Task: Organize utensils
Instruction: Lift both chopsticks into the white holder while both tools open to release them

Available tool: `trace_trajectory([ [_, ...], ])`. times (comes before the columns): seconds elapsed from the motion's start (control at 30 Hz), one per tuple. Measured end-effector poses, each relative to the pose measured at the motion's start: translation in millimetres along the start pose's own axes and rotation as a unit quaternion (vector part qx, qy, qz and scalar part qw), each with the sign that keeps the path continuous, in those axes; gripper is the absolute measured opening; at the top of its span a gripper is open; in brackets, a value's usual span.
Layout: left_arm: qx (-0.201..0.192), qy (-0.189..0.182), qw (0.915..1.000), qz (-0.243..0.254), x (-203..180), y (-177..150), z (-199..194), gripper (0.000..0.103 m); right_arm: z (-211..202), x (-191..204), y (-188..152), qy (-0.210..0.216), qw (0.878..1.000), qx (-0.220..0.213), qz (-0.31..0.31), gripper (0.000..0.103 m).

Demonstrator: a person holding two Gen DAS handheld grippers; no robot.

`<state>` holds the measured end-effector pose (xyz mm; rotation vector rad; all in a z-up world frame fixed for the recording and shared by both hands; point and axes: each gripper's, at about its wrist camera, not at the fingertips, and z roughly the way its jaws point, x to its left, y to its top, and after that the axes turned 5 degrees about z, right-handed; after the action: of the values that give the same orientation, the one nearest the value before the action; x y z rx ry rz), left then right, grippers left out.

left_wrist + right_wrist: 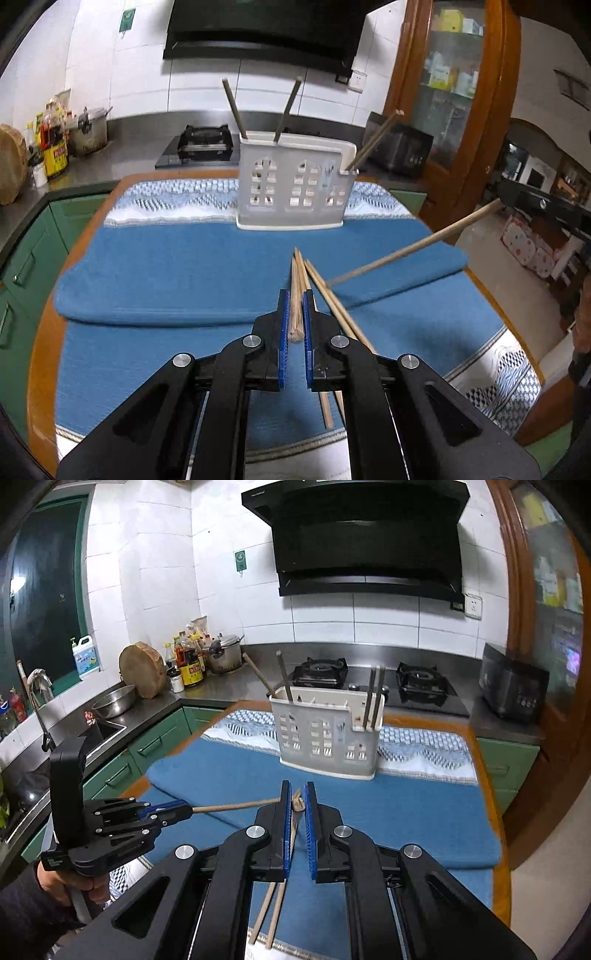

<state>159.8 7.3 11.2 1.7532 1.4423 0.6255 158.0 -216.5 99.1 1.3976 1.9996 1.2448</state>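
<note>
A white utensil holder (295, 184) with window-shaped cut-outs is standing upright near the far edge of the table (44, 332), on the pale patterned border of the blue cloth (166, 277) that is covering most of the tabletop. Two dark chopsticks (232, 107) are leaning out of its taller part, and a light wooden chopstick (373, 142) is sticking out of the lower end compartment, tilting toward the right side. In the right wrist view the holder (325, 738) is showing dark sticks at both its ends; which compartments they sit in cannot be told from there.

The left gripper (295, 306) is hovering over the middle of the cloth with its blue-padded jaws drawn together, clamping a wooden chopstick (295, 295) that is pointing toward the holder. In the right wrist view the same gripper (184, 809) is appearing at the left, with a person's hand (70, 882) gripping its handle near the table's near left corner.

The right gripper (297, 794) is likewise closing tight on a wooden chopstick (298, 803), whose end is showing between the pads; from the left camera a long chopstick (413, 247) is slanting in from the right edge, presumably this one.

Two loose wooden chopsticks (332, 306) are lying on the cloth toward the near edge, partly hidden beneath the gripper bodies in both views (269, 912).
</note>
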Motion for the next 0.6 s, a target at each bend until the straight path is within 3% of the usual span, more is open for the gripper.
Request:
trace_trajectory([
  [0.3, -0.021, -0.002, 0.9995, 0.024, 1.4, 37.5, 2.3, 0.005, 9.6, -3.4, 54.8, 0.001, 1.000, -0.002, -0.021, 0.007],
  [0.6, -0.037, -0.008, 0.9985, 0.038, 11.6, 88.1, -1.2, 0.005, 13.1, -4.6, 135.1, -0.026, 0.998, -0.049, -0.041, 0.007],
])
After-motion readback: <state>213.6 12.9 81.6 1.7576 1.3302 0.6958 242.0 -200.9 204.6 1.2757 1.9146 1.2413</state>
